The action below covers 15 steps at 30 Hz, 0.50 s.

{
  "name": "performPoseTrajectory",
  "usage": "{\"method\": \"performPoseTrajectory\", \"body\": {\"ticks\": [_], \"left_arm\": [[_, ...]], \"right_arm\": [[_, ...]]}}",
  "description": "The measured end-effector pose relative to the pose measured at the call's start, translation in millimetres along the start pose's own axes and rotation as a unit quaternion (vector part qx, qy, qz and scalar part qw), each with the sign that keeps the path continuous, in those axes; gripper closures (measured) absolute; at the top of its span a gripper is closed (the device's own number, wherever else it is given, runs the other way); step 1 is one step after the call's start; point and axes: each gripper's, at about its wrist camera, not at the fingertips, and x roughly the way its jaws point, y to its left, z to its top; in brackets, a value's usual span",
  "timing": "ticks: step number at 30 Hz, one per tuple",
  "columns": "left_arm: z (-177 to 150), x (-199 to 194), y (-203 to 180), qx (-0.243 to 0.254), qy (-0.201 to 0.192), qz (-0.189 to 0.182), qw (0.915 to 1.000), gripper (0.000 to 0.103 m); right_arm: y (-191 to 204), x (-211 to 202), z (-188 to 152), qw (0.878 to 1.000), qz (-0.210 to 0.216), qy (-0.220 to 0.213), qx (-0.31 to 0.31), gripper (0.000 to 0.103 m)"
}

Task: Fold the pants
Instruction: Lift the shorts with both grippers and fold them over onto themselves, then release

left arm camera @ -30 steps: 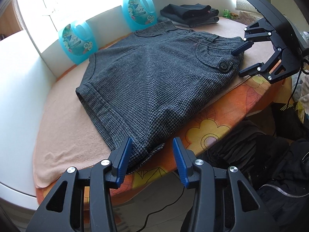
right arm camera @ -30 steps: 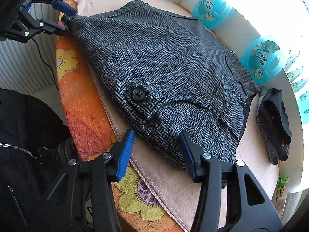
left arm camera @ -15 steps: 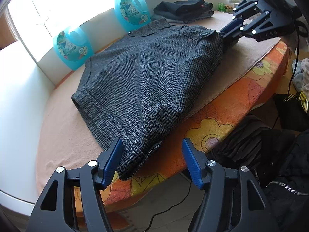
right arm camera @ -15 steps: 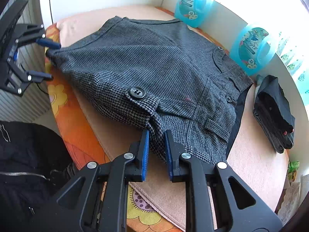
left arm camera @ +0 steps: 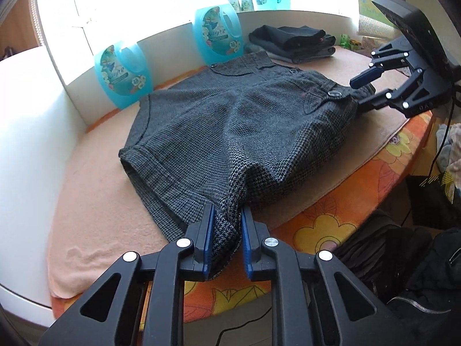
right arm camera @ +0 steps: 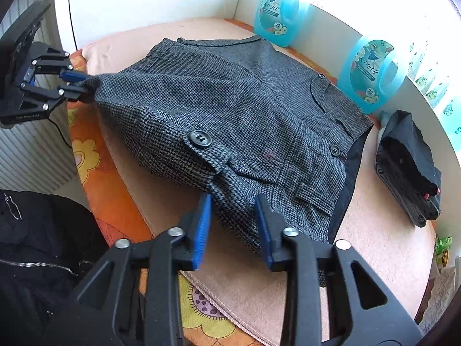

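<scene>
Your left gripper (left arm camera: 226,232) pinches the hem corner of the grey houndstooth pants (left arm camera: 239,127), fabric bunched tight between its blue pads, while your right gripper (right arm camera: 233,225) sits at the waistband corner by the black button (right arm camera: 198,137); its jaws stand apart in its own view with cloth bulging between them, yet from the left wrist they look closed on that corner, so how firm the hold is cannot be told. The pants lie on the peach towel (left arm camera: 95,201) over the flowered tablecloth (left arm camera: 331,225), their near edge lifted and stretched between your two tools, the far edge flat toward the windowsill. That near edge runs hem to waist, left tool to right, and the rest of the garment lies straight ahead of both; a fold in half would likely carry this edge forward onto the far one, both hands travelling together. Ahead stand two blue detergent bottles (left arm camera: 122,76) (left arm camera: 219,36) against the white ledge (left arm camera: 72,86), just beyond the far edge, and a stack of folded dark clothes (right arm camera: 409,167) lies near the waistband end, apart from it. Overshoot and the cloth could brush the bottles.
</scene>
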Motion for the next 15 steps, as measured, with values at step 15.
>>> {"method": "performPoseTrajectory", "body": {"ticks": [15], "left_arm": [[27,0,15,-0.008,-0.04,0.008,0.9992,0.088]], "right_arm": [[-6,18,-21,0.997,-0.048,0.035,-0.042,0.073]]}}
